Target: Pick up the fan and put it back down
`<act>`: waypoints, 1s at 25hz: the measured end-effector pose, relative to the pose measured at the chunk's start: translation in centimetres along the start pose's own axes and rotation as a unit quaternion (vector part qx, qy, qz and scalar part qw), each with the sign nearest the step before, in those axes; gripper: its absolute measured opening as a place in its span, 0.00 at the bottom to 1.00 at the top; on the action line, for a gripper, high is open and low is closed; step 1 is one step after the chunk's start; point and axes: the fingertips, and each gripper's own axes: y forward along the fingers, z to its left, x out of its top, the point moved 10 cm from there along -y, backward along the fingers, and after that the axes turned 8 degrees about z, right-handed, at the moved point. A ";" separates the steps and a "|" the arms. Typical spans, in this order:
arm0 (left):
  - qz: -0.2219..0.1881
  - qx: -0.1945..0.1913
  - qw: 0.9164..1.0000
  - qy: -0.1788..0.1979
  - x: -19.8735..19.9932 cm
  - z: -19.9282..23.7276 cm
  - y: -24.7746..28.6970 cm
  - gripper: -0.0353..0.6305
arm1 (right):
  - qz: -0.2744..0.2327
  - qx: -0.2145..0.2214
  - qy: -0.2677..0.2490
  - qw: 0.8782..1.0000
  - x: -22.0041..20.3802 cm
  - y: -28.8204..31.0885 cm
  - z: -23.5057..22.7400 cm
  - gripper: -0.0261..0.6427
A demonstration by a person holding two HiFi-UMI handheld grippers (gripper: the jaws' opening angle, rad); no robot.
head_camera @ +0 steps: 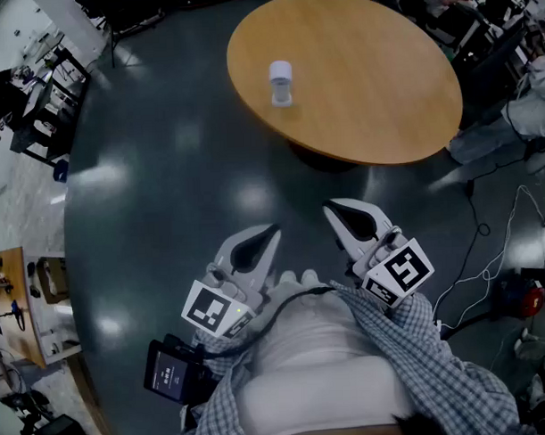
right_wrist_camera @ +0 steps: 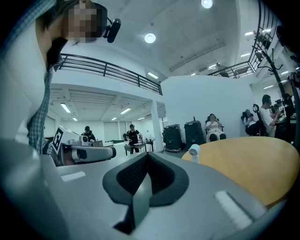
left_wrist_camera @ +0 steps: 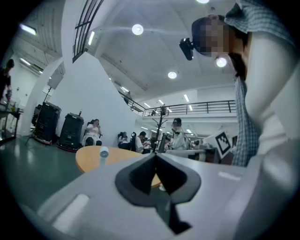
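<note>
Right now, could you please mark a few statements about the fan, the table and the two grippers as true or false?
1. The fan stands on the round wooden table. True.
2. The right gripper holds the fan. False: its jaws are shut on nothing, and it is near the person's body, short of the table.
3. The left gripper has its jaws together with nothing between them. True.
4. Several other things share the tabletop with the fan. False: the fan is the only thing on it.
</note>
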 end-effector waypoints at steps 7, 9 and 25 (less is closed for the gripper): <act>0.002 0.000 1.000 0.000 -0.2 -0.1 0.8 0.05 | 0.000 0.001 0.002 1.000 -0.2 -0.2 -0.8 0.04; 0.002 0.000 1.000 0.000 0.0 0.0 0.7 0.05 | 0.000 0.000 0.002 1.000 0.0 -0.1 -0.7 0.04; 0.003 0.005 1.000 0.000 -0.3 -0.2 0.8 0.05 | 0.003 0.014 0.010 1.000 -0.3 -0.1 -0.8 0.04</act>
